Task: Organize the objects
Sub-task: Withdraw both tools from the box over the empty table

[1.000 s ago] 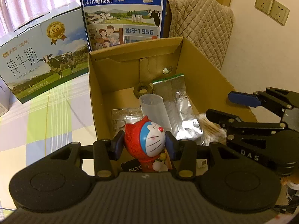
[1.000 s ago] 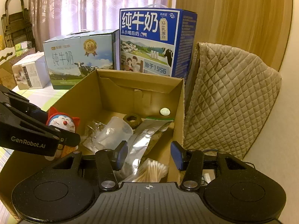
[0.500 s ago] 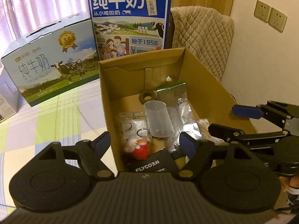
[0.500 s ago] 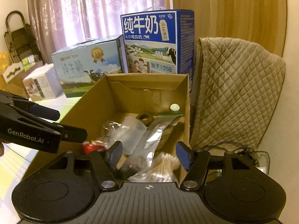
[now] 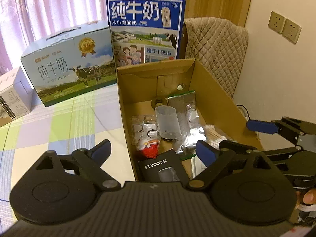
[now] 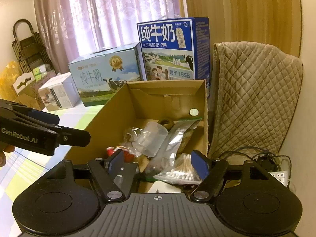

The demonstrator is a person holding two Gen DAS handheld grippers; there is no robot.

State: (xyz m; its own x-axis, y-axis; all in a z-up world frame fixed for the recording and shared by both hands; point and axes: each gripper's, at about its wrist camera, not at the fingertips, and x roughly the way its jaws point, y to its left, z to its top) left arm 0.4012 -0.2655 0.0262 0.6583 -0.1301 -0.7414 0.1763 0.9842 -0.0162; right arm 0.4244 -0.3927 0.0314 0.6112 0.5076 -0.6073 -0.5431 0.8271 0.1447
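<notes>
Below the gaping left claw point(image 5: 155, 151), toy point(image 5: 149, 148).

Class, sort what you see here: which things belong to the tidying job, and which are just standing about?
Job: cardboard box, red toy, clear cup, foil pouch, cotton swabs, FLYCO box.

Standing about: milk cartons, quilted cover, wall sockets.

Matt cardboard box point(image 5: 215, 96), crinkled foil pouch point(image 5: 187, 122)
</notes>
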